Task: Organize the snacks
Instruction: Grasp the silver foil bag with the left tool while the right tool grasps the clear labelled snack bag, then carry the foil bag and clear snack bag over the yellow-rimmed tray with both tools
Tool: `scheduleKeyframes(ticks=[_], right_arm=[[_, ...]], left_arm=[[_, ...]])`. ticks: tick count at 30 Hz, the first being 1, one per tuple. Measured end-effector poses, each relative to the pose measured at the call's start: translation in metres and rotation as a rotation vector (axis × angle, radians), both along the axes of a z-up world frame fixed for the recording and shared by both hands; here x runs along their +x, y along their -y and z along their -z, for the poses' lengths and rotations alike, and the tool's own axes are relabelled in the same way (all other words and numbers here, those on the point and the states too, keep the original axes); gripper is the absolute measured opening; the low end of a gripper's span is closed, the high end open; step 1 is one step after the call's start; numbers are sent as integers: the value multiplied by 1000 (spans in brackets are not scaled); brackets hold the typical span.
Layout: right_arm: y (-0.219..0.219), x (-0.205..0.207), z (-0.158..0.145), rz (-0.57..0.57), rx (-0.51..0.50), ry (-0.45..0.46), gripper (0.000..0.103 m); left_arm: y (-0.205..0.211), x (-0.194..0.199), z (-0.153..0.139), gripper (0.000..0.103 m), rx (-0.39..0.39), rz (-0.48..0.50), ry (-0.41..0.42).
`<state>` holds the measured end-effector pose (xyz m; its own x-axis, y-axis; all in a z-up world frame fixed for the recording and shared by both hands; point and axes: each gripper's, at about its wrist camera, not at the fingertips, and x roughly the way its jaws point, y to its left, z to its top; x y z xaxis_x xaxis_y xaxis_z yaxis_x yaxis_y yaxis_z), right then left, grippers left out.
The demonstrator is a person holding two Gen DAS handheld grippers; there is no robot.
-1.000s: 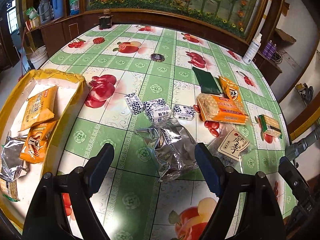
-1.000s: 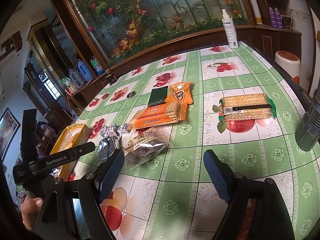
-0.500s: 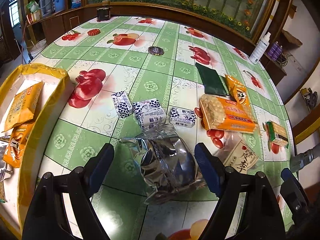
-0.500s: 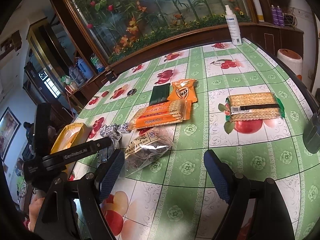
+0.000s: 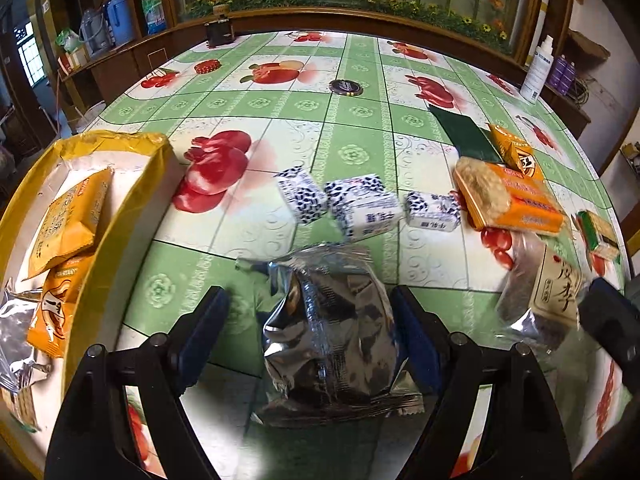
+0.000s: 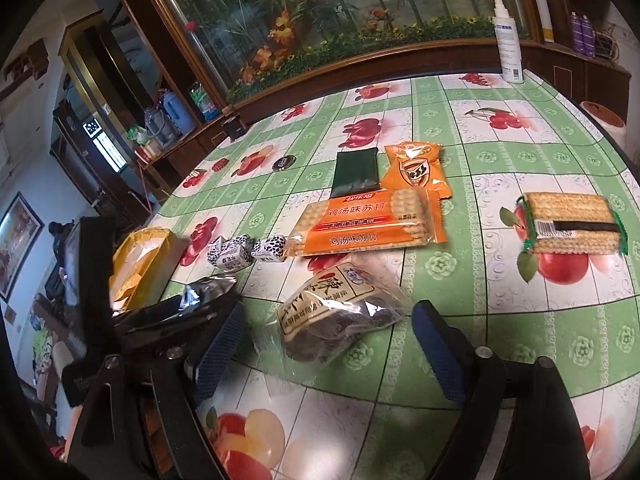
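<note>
The left claw (image 5: 308, 332) stands wide astride the silver foil packet (image 5: 336, 332), whose long axis runs straight ahead between its jaws (one jaw nearly brushing). The right claw (image 6: 324, 344), jaws opening, brackets the clear plum bag (image 6: 340, 316) lying crosswise.

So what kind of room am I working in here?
Most likely a lived-in home dining or sitting room: a table under a fruit-print oilcloth, a large glass panel with painted bamboo and flowers behind it, and thermos flasks on a wooden sideboard.
</note>
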<state>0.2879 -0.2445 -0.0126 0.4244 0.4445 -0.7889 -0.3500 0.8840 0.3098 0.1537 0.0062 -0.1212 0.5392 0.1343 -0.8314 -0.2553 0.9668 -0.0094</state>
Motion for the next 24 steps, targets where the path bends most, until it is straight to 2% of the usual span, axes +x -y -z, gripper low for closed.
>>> scheduleKeyframes(ticks=[3,11,13,14,15,17,21,24], right_arm=[[-12,5,4,6,-53,8,91],[-32,18,33,11,-196,-57,90],[-34,15,33,2,-232,-31,83],[-34,13,32,-2,-226,-27,70],[-34,13,31,-3,-234,-22,61],[-33,10,27,-13,-237,-1,50],[-28,4,18,-19,-204,18,45],[-25,-3,8,-23,-168,34,45]], left_arm=[[-9,-4,0,83,-1,9,-5],[-18,-7,1,83,4,8,-2],[-18,-9,1,79,1,21,6],[-17,-10,-1,65,1,34,14],[-16,-10,-2,58,5,45,21],[-16,-11,-3,58,-11,67,24],[-18,-17,-4,58,-46,89,35],[-19,-25,-10,58,-39,93,50]])
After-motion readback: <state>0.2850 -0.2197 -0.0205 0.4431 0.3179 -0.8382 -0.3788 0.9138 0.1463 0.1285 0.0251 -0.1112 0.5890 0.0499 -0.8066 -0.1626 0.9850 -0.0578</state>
